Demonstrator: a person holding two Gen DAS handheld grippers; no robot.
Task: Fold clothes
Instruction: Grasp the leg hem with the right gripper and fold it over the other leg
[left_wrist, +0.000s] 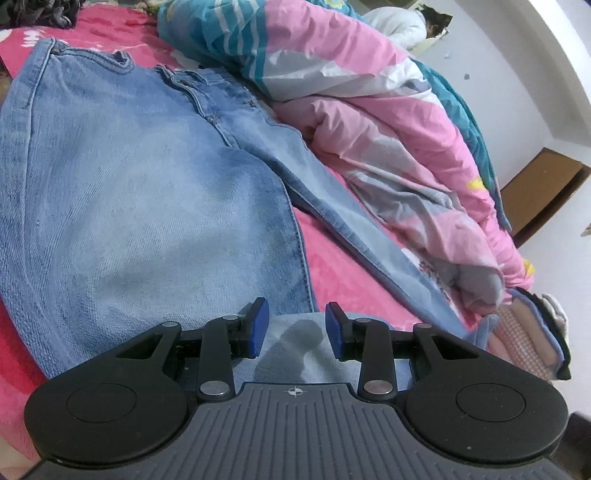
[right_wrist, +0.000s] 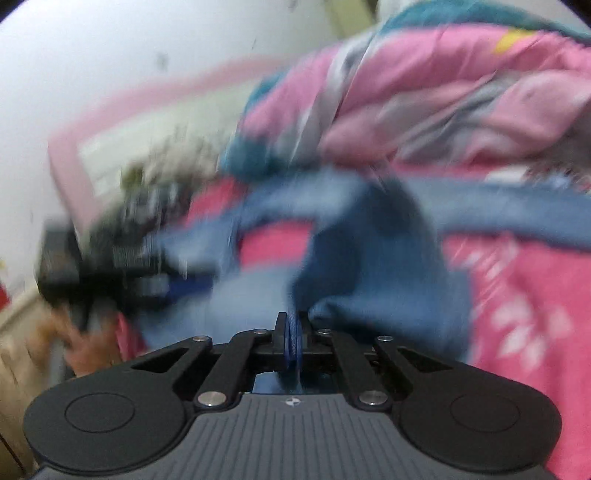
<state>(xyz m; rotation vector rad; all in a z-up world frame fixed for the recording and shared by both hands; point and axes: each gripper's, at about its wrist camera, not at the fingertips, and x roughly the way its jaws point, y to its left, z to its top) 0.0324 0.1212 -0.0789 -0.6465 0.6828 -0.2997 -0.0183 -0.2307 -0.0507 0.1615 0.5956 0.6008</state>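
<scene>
Faded light-blue denim jeans (left_wrist: 140, 192) lie on the bed's hot-pink fleece sheet (left_wrist: 343, 266), and both claws are at them. The left claw (left_wrist: 296, 325) stands released, its blue pads (left_wrist: 258, 325) apart with denim showing between and below them but nothing pinched. The right claw (right_wrist: 293, 343) is clenched on a fold of the same jeans (right_wrist: 369, 266); its view is smeared, which suggests motion, and the denim rises from the pads in a lifted hump. In that view the left claw (right_wrist: 122, 273) shows as a dark blur at the fabric's edge.

Outward, the waistband sits at the far end, one leg broad and fairly flat, the other running narrow toward the rumpled pink, teal and grey quilt (left_wrist: 388, 122) beside it.

Judgement: the fold is partway at most. The legs are not laid together and no compact stack is visible, so leg alignment and lengthwise folds appear outstanding.
</scene>
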